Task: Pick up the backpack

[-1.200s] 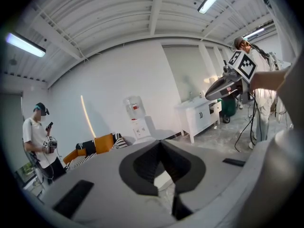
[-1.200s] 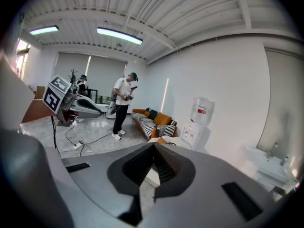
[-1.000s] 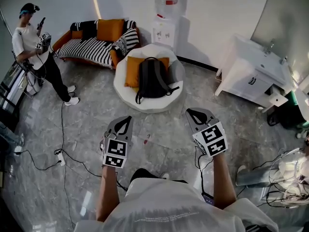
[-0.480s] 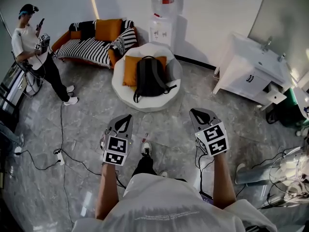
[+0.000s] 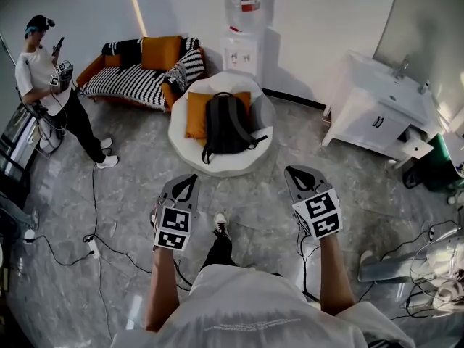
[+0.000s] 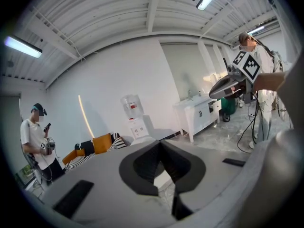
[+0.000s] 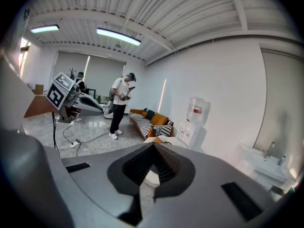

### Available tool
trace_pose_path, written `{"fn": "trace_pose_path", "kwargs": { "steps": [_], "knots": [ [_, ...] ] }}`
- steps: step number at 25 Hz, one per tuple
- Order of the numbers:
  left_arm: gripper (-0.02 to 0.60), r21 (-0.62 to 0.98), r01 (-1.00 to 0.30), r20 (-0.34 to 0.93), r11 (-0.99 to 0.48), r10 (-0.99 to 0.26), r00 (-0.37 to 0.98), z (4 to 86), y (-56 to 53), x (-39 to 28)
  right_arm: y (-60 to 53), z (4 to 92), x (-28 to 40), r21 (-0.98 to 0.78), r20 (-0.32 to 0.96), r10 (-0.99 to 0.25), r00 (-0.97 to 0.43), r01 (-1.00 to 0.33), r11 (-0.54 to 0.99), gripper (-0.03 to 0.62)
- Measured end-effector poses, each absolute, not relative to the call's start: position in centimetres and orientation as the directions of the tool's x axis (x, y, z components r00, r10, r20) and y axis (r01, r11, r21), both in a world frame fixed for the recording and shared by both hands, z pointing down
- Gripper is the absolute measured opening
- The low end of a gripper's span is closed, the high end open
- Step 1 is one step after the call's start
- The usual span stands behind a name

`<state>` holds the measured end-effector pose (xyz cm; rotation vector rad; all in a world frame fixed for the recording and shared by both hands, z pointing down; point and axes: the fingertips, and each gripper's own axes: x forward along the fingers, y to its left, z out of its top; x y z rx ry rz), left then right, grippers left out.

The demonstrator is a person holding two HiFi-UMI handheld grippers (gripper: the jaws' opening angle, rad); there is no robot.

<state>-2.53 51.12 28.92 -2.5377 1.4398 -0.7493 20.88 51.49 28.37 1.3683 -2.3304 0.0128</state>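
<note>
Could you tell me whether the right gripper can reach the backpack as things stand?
Probably not yet. The backpack lies on the white round seat, a stretch of floor away from the right gripper, whose jaws are shut. Nothing blocks the way, so stepping closer and opening should do.

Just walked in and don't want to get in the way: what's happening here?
A person holds a gripper in each hand, out in front, facing a black backpack that leans on an orange cushion on a round white seat. The left gripper and right gripper are both shut and empty, well short of it, so nothing is picked up yet. A second person stands by the striped sofa.
</note>
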Motion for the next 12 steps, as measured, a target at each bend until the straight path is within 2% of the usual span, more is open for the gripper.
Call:
{"fn": "trace_pose_path", "kwargs": {
  "steps": [12],
  "knots": [
    [0.014, -0.332, -0.764, 0.379, -0.554, -0.820, 0.429, 30.1, 40.1, -4.6, 41.9, 28.7, 17.8, 0.164, 0.389, -0.781, -0.488, -0.798, 0.580, 0.003]
  ]
}}
